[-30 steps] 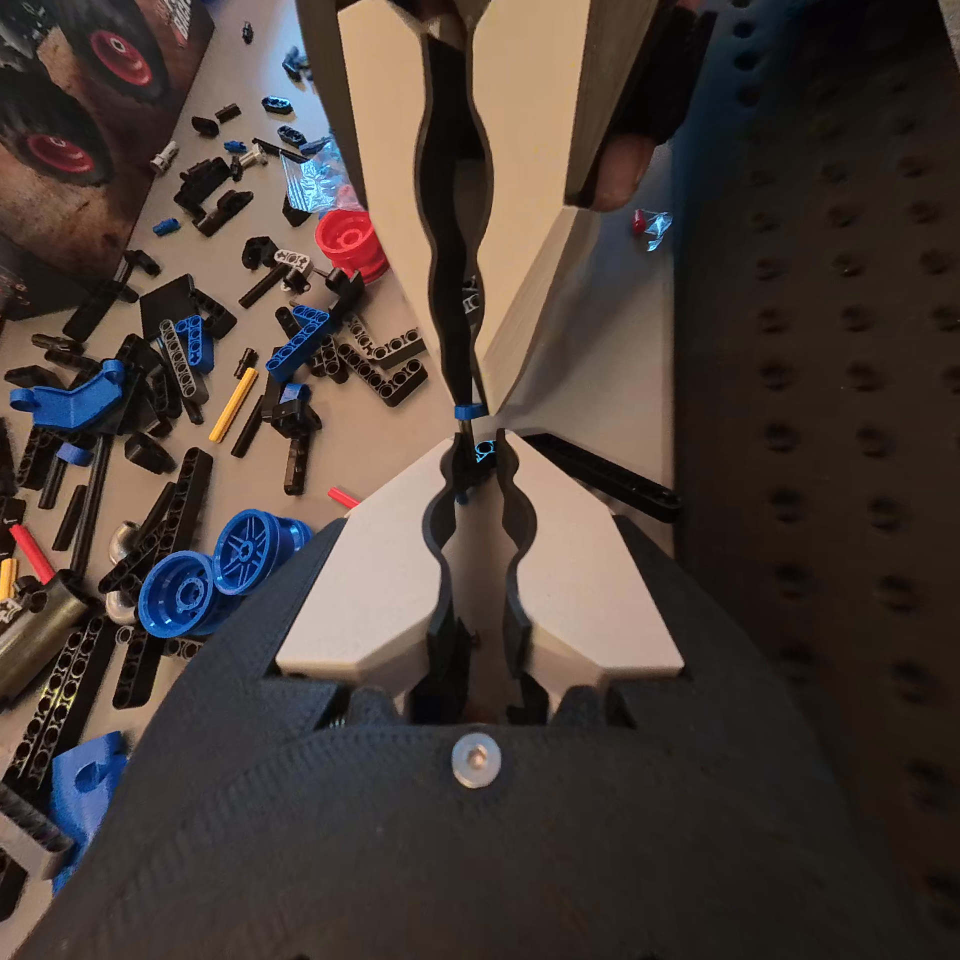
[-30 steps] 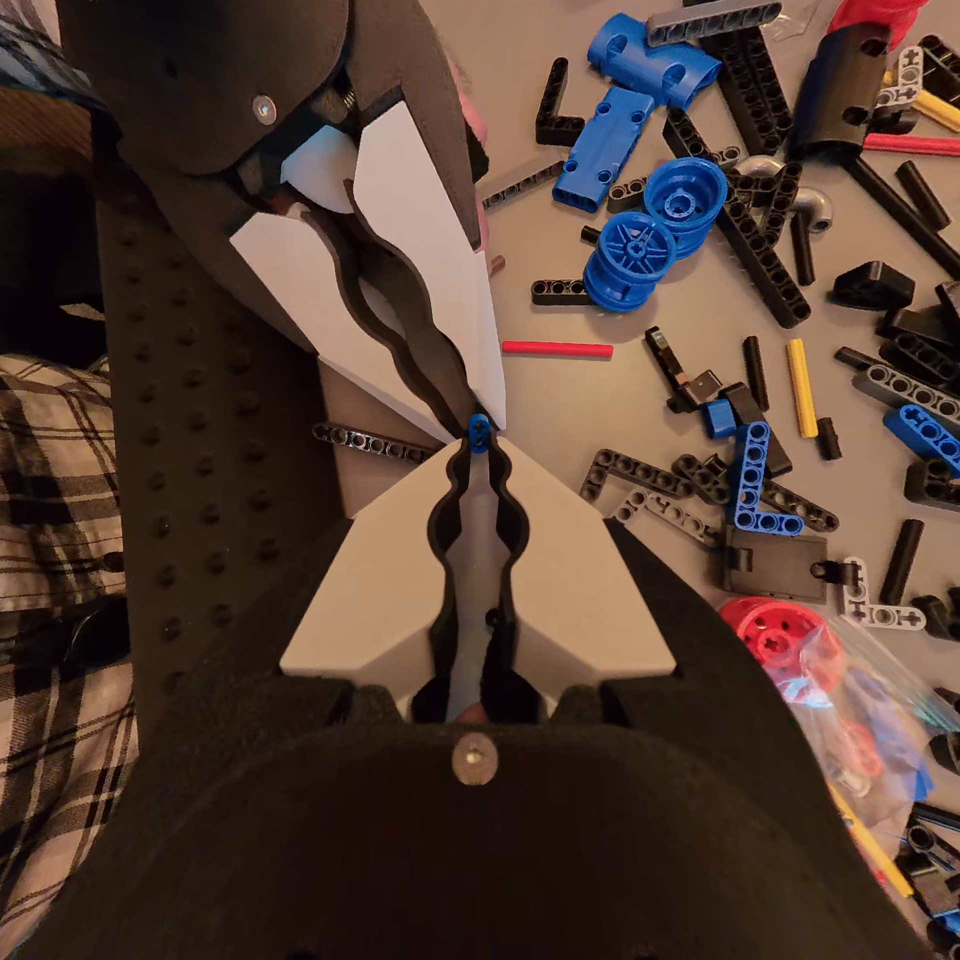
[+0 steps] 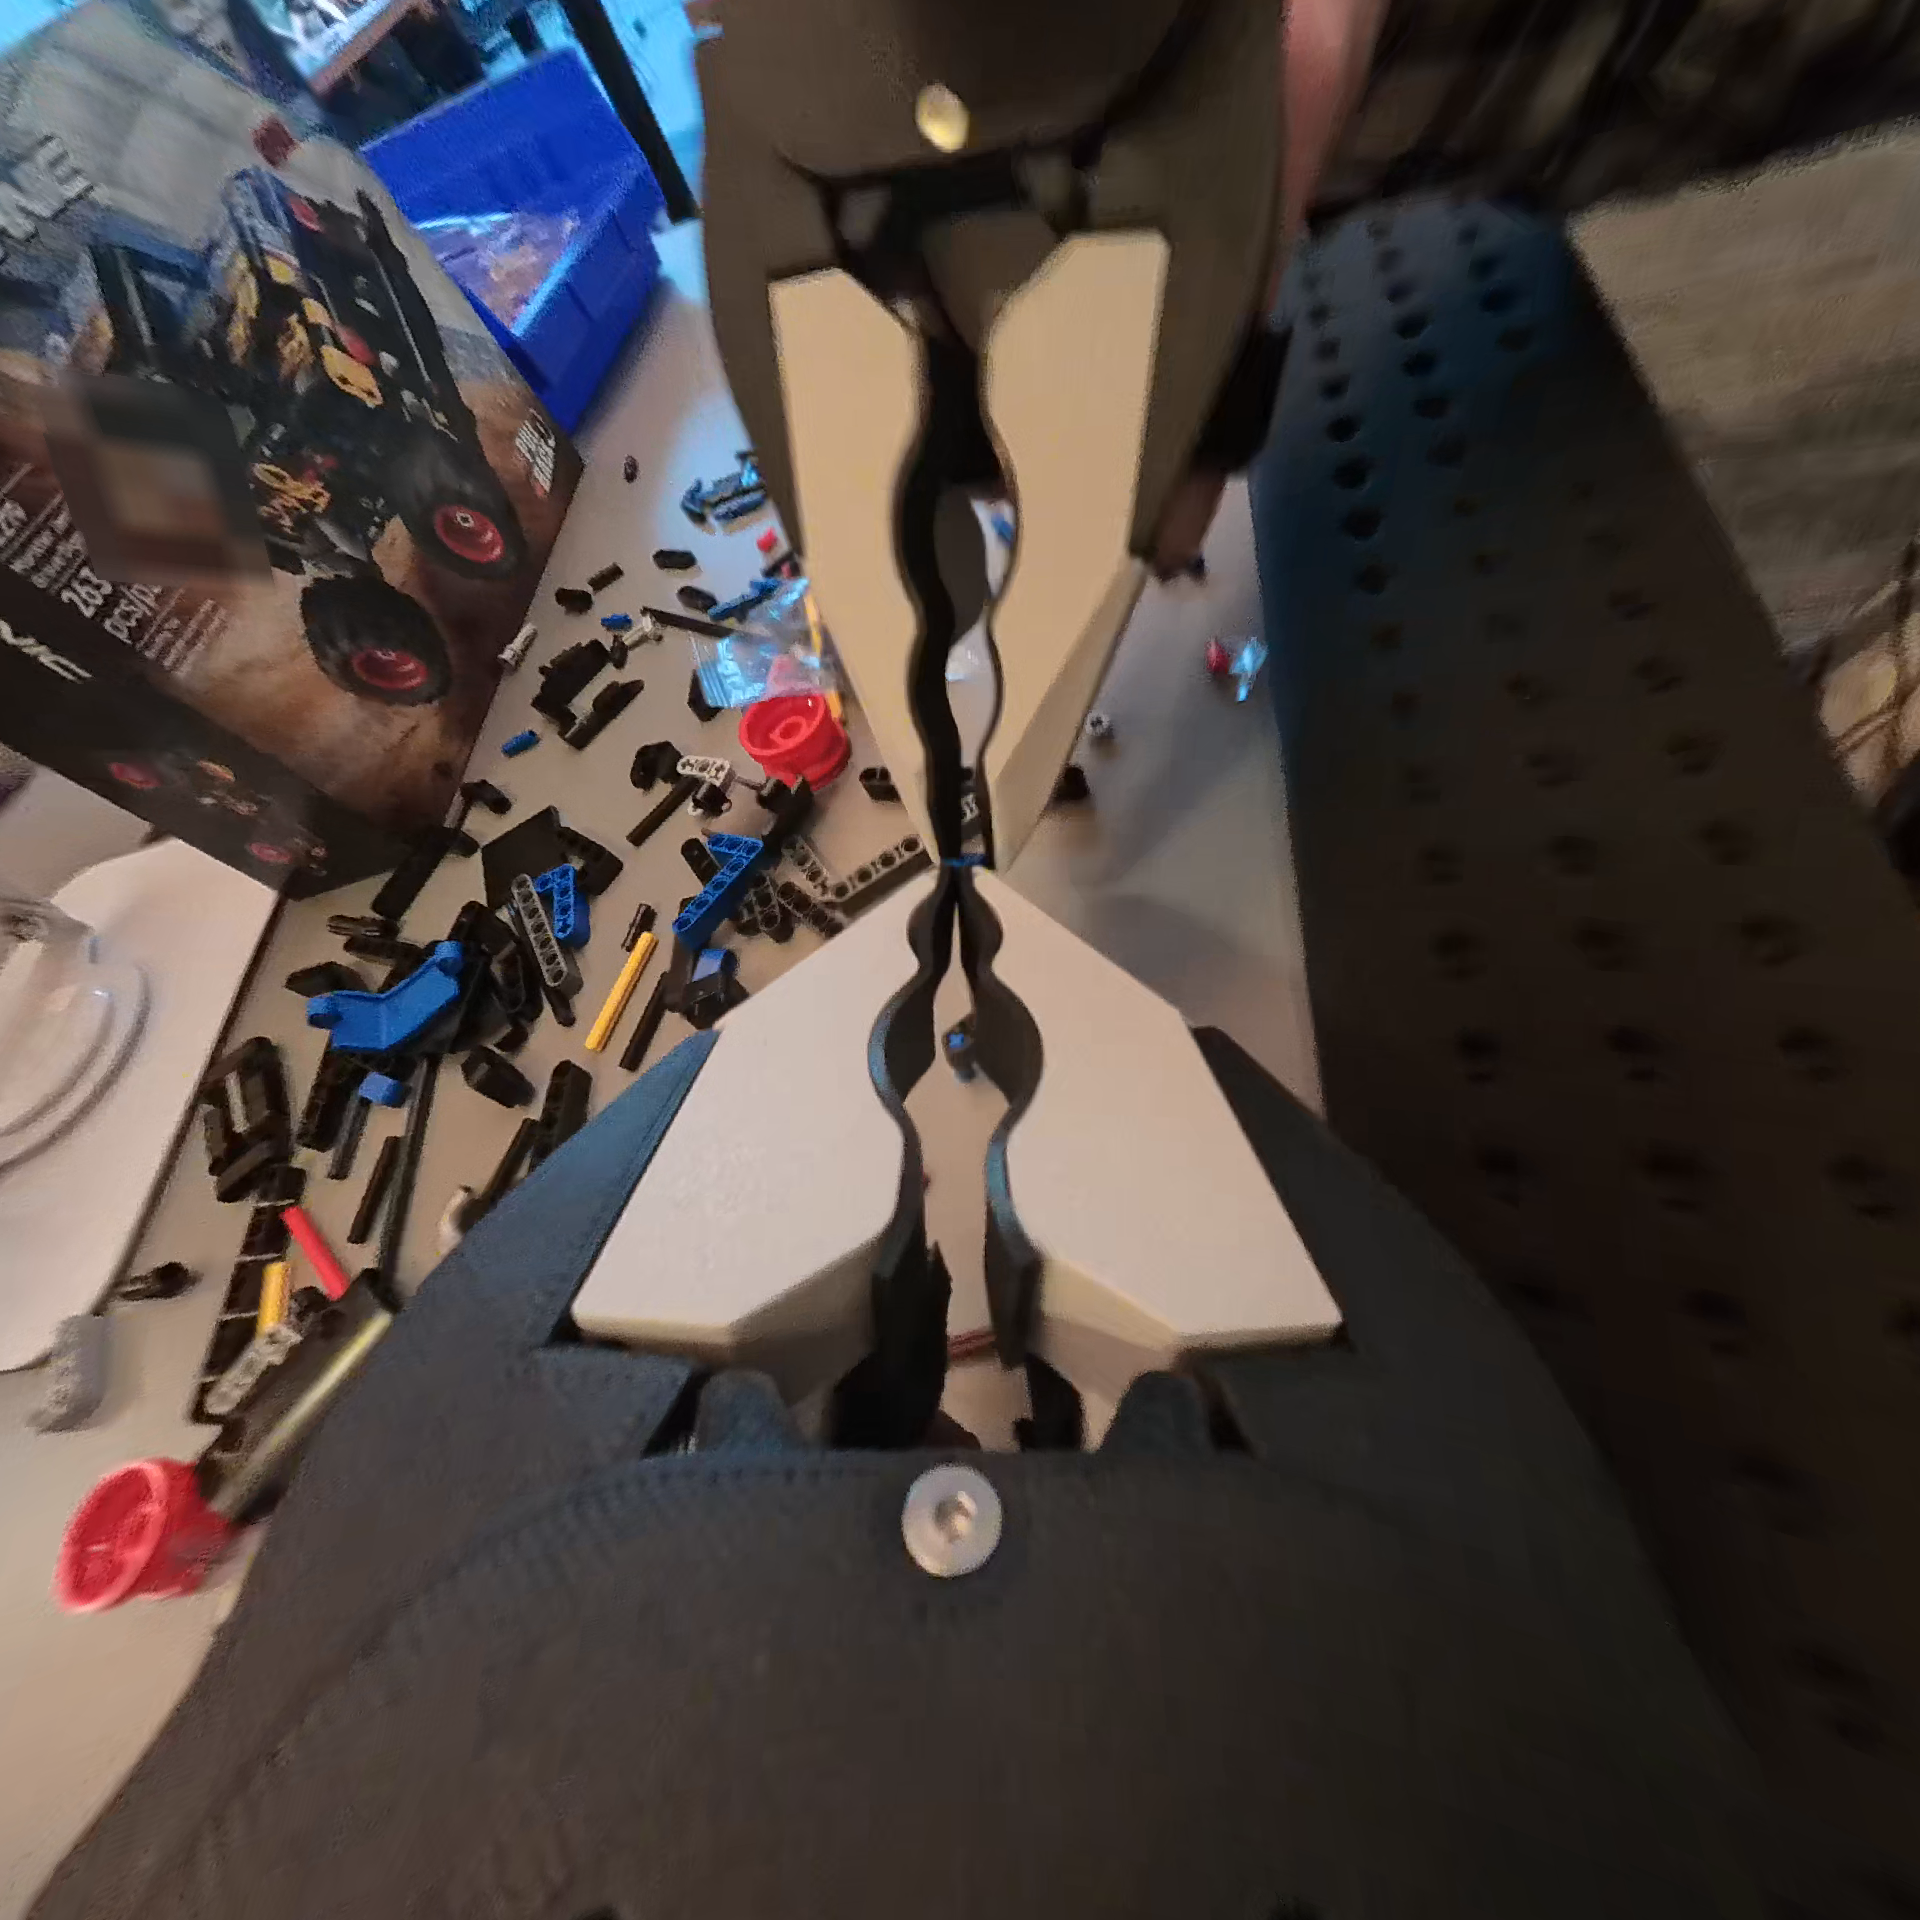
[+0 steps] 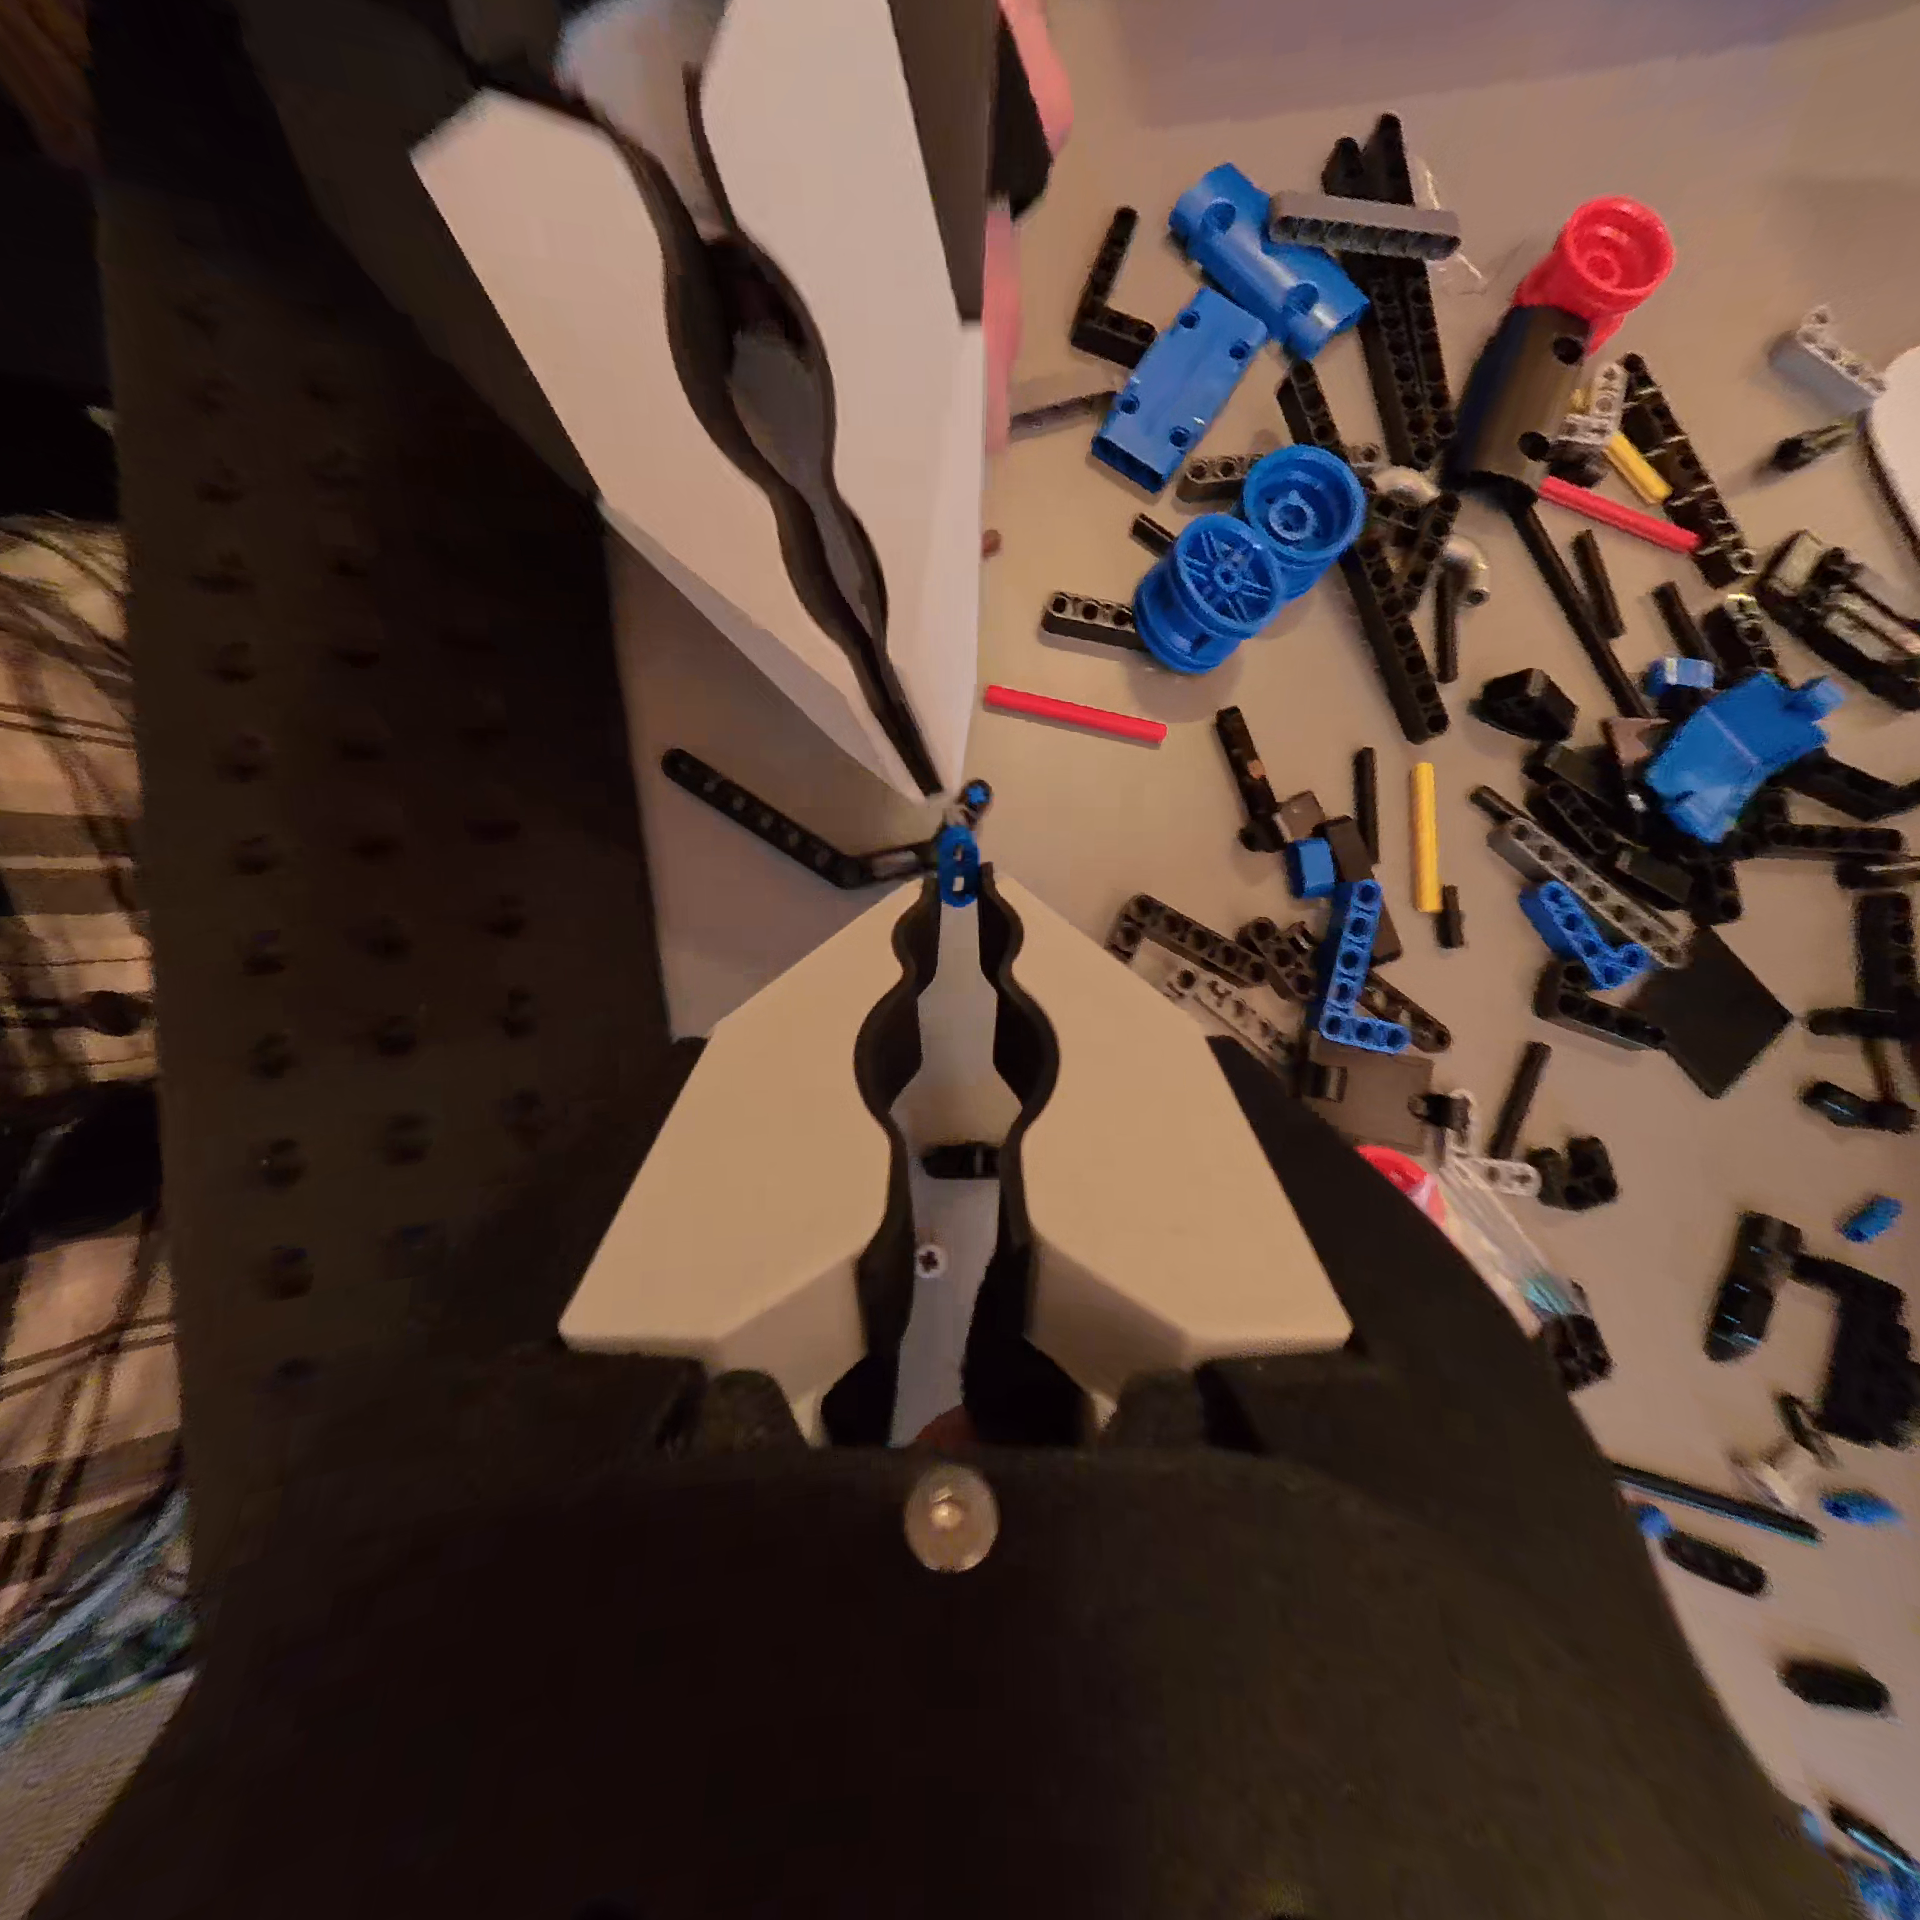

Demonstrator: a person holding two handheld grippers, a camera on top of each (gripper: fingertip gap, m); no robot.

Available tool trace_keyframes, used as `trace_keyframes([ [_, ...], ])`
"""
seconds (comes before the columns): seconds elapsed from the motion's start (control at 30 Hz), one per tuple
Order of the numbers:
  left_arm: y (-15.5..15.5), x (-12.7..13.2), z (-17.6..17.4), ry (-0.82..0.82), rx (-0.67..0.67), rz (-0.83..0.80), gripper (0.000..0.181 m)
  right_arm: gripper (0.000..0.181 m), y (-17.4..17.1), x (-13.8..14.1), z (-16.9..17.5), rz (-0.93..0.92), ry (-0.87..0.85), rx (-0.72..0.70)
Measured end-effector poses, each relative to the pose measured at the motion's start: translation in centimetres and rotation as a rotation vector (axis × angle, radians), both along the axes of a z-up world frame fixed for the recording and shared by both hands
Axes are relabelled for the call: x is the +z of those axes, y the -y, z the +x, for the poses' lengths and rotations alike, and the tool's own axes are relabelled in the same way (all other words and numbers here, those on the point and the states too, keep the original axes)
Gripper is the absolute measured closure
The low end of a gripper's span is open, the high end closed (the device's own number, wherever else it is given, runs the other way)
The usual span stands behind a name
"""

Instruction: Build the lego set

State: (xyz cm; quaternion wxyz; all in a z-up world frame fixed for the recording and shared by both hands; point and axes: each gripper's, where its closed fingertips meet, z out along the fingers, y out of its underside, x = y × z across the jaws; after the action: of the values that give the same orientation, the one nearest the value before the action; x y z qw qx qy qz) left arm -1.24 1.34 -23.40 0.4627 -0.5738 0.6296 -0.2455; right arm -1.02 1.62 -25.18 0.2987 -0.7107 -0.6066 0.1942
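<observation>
Left gripper [image 3: 954, 902]: I have its grey jaws pinched down to a sliver at the tips; something small and dark with a blue pin end [image 4: 975, 798] sits there, too blurred for me to name. I judge it clamped on that bit.

Right gripper [image 4: 958, 902]: my jaws are nearly closed on a small blue two-hole lego connector [image 4: 958, 862], standing upright out of the tips. It touches the other gripper's piece tip to tip, above the table.

Step in hand: I judge I'm mating the two small parts in mid-air.

Loose parts: to the right in the right wrist view, the grey tabletop [image 4: 1143, 83] holds a pair of blue wheel hubs [image 4: 1242, 571], a thin red axle rod [image 4: 1075, 715], a short yellow axle rod [image 4: 1425, 836] and a blue L-shaped beam [image 4: 1356, 971]. A long black holed beam [image 4: 769, 821] lies below the meeting tips.

Box: the printed cardboard set box [image 3: 260, 540] stands at the far left of the left wrist view.

Risk, alignment: both grips are only at the very tips, so an off-axis push could twist either piece out.

Risk, drop: a released part would fall into the black clutter and be hard for me to find.

Risk, sight: both views are smeared and the fingers hide the joint, so I may misjudge seating.
</observation>
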Motion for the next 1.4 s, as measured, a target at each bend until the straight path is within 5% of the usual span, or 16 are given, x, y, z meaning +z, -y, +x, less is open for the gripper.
trace_keyframes([
  [0.13,0.1,0.8,0.4,0.073,0.034,-0.225,0.174,0.176,0.0,0.8,-0.7,0.085,-0.002,0.001],
  [0.57,0.0,1.6,0.3,0.199,0.084,-0.569,0.168,0.176,-1.0,3.0,-0.7,0.489,0.102,-0.012],
  [0.87,-0.5,2.0,0.1,0.277,0.113,-0.660,0.178,0.177,-1.1,3.6,-0.9,0.694,0.179,-0.003],
  [1.13,0.3,2.8,-0.4,0.313,0.016,-0.789,0.180,0.175,-0.2,4.7,-1.5,0.590,-0.035,-0.013],
  [1.4,0.8,3.3,-0.7,0.331,-0.055,-0.915,0.181,0.176,0.0,4.6,-1.8,0.680,-0.023,0.015],
])
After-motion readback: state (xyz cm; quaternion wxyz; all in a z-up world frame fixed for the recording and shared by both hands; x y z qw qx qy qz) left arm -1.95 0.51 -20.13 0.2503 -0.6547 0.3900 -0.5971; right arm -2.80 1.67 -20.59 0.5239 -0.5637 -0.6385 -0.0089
